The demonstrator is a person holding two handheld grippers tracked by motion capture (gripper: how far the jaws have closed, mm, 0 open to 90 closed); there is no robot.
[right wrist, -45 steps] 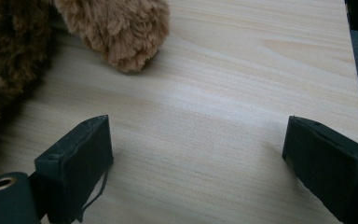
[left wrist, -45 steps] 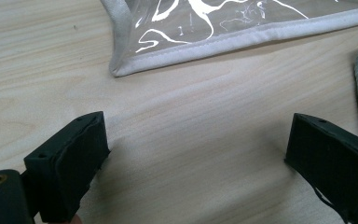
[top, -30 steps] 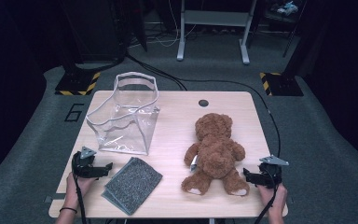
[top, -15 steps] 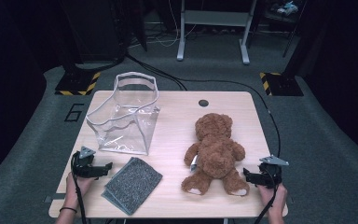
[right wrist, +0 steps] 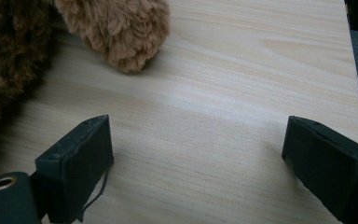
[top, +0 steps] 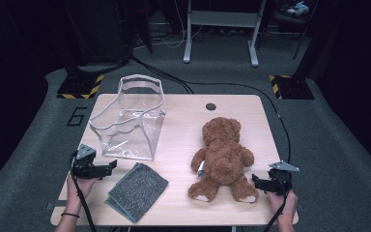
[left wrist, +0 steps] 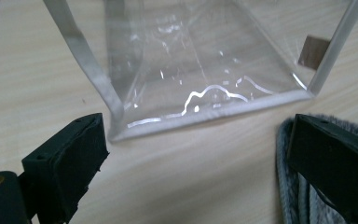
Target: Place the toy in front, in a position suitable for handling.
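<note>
A brown teddy bear [top: 223,157] lies on its back on the right half of the wooden table [top: 183,116]; its paw [right wrist: 121,32] shows in the right gripper view. A clear plastic bag [top: 130,121] with white trim stands open on the left half, its bottom edge [left wrist: 205,116] close ahead in the left gripper view. A folded grey cloth [top: 137,191] lies in front of the bag. My left gripper [top: 107,169] rests open at the table's left front, just short of the bag. My right gripper [top: 256,182] rests open at the right front, beside the bear's leg, holding nothing.
A round cable hole [top: 210,106] sits near the table's far edge. Black cables [top: 280,125] trail off the right side onto the grey floor. Desk legs [top: 220,34] and yellow-black striped plates [top: 79,87] stand beyond the table.
</note>
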